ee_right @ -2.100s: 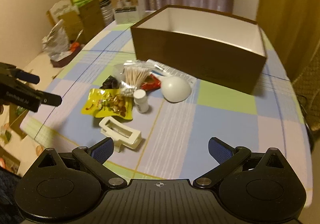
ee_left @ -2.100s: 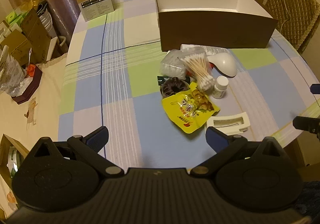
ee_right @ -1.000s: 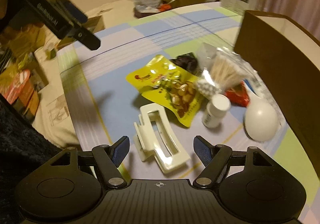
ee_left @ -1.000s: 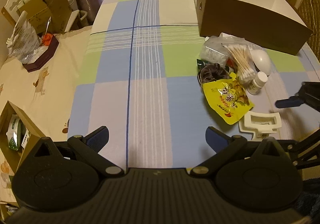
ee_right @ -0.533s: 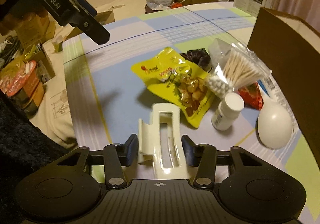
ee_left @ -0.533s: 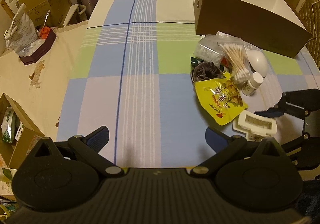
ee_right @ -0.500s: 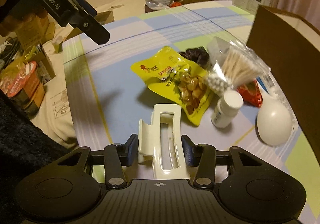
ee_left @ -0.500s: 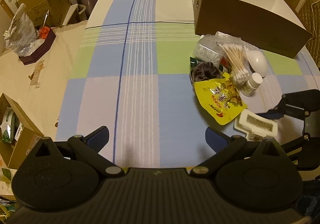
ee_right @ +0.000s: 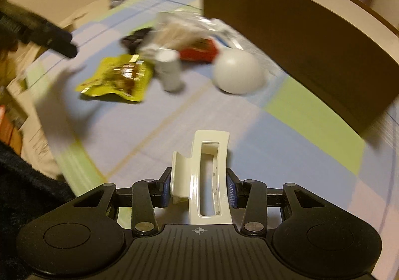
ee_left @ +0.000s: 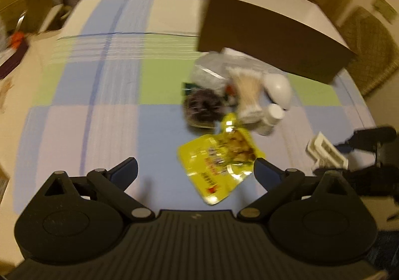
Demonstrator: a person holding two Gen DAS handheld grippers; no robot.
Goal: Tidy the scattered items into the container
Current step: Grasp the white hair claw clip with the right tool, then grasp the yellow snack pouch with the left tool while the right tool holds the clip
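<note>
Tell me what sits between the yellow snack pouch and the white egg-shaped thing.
In the right wrist view, a small white bottle stands upright between the yellow snack pouch and the white egg-shaped thing, apart from the egg; blur hides whether it touches the pouch.

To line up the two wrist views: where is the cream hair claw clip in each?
Left wrist: hair claw clip at the right edge, held off the table by the right gripper.
Right wrist: bottom centre, clamped between the blue pads.
Shared landmark: brown box.

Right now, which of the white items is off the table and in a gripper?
The cream hair claw clip, clamped in the right gripper; the white bottle and dome sit on the table.
</note>
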